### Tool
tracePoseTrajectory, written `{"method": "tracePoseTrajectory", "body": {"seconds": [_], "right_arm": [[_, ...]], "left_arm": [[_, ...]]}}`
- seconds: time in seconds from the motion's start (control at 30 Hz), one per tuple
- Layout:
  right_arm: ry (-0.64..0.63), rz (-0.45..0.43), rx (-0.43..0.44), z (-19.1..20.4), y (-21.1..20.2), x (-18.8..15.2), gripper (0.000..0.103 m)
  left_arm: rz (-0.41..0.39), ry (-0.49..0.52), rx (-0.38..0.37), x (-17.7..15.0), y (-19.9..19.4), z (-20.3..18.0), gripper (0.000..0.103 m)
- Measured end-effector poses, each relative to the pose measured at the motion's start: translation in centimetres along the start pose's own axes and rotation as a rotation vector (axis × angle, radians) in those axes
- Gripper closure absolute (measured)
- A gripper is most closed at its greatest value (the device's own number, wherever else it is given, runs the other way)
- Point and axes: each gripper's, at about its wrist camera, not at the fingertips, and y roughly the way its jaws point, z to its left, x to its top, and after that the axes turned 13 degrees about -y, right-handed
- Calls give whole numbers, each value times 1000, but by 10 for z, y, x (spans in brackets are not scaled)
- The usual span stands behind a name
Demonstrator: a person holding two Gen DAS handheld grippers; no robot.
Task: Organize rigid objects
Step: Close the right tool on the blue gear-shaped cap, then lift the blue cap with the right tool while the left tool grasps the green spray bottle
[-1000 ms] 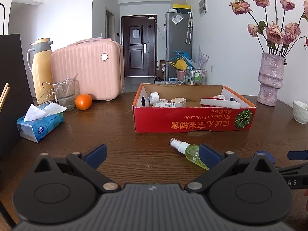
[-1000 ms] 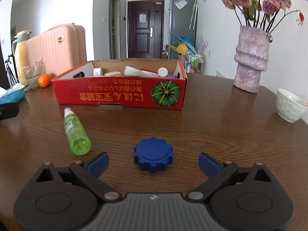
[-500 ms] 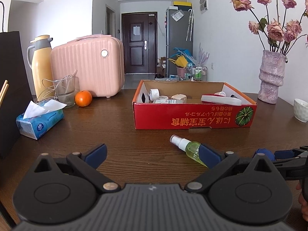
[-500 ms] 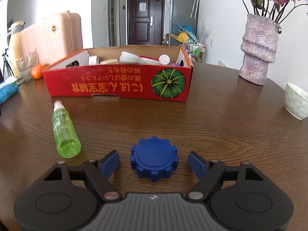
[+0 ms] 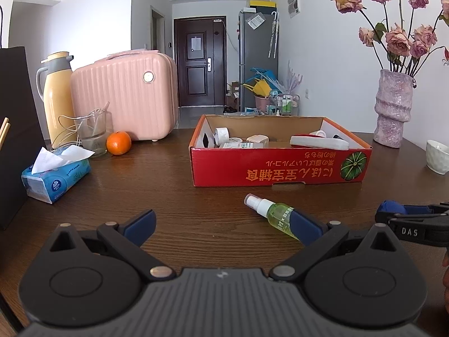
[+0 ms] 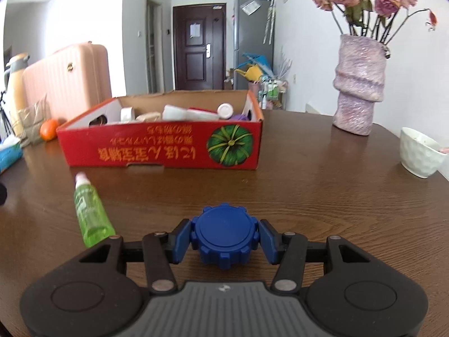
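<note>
A blue cog-edged lid (image 6: 224,233) lies flat on the brown table, and its edge shows at the far right of the left wrist view (image 5: 390,206). My right gripper (image 6: 224,240) has the lid between its jaws, which are closing; both blue pads (image 6: 181,240) touch its rim. To the left lies a green spray bottle (image 6: 89,213) (image 5: 275,213) on its side. Behind both stands the red cardboard box (image 6: 157,148) (image 5: 280,168) with several small items inside. My left gripper (image 5: 221,220) hovers open with nothing between its fingers, its right finger in front of the bottle.
A tissue pack (image 5: 56,179), an orange (image 5: 118,142), a glass (image 5: 92,134), a yellow flask (image 5: 57,95) and a pink case (image 5: 126,95) fill the left back. A purple vase (image 6: 357,95) and a white bowl (image 6: 419,151) stand at the right.
The right gripper's jaws have narrowed from wide apart to touching the blue lid, and the gripper has slid forward around it. The left gripper has not moved.
</note>
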Motion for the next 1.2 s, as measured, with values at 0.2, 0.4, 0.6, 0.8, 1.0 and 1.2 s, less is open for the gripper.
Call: {"method": "tracePoseTrajectory", "body": {"seconds": [0.2,0.4,0.6,0.8,1.0,1.2], "right_arm": [[26,-35,-9,-7,-7,2,52],[56,-79,-7,-14,-17,3,52],[84,-115,1,-21,-27,4,52],[114,-138,0,-26,-33,3,52],[142,-135,-2,-30,-32,2,52],[149,-132,-2,-32,-31,2,52]], "left_arm": [[11,12,1,-1,3,-3,0],[25,25,6,-4,5,-10,0],[44,31,12,-7,9,-20,0],[82,34,26,-8,19,-35,0],[96,41,46,-7,29,-54,0],[126,51,85,-9,47,-75,0]]}}
